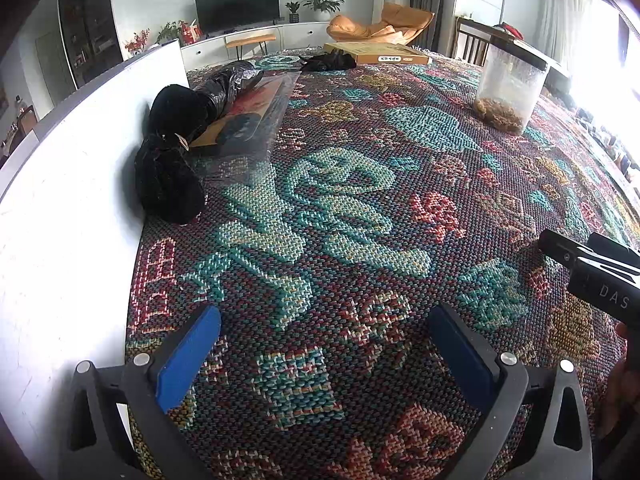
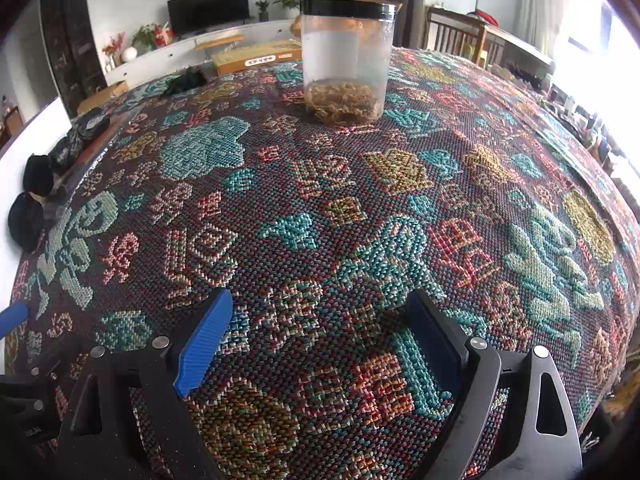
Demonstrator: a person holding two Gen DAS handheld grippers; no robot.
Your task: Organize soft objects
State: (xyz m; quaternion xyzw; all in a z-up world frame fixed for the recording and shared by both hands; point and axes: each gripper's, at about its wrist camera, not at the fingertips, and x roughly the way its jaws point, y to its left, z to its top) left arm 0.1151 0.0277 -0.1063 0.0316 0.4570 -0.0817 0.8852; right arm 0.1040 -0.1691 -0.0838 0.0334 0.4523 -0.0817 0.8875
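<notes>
A: Left wrist view. What holds what?
B: A clear plastic jar [image 1: 510, 90] with a black lid stands far right on the woven patterned tablecloth [image 1: 340, 216]; a tan fibrous wad lies at its bottom. A flat yellow box [image 1: 378, 54] rests at the far edge, with a dark crumpled item [image 1: 328, 62] just beside it.

A: And the soft objects?
B: Two black plush bundles [image 1: 170, 156] lie against the white board [image 1: 68, 200] at left, touching a clear-wrapped flat package [image 1: 248, 120]. They sit well ahead and to the left of the left gripper [image 1: 324, 356], whose blue pads stand wide apart, holding nothing (the right gripper's body enters at the right edge).

A: Right wrist view?
B: The same jar [image 2: 346, 64] stands straight ahead, far off. The black bundles [image 2: 32, 204] lie at the far left edge. The right gripper [image 2: 320, 348] is spread wide and empty over the cloth [image 2: 320, 200].
</notes>
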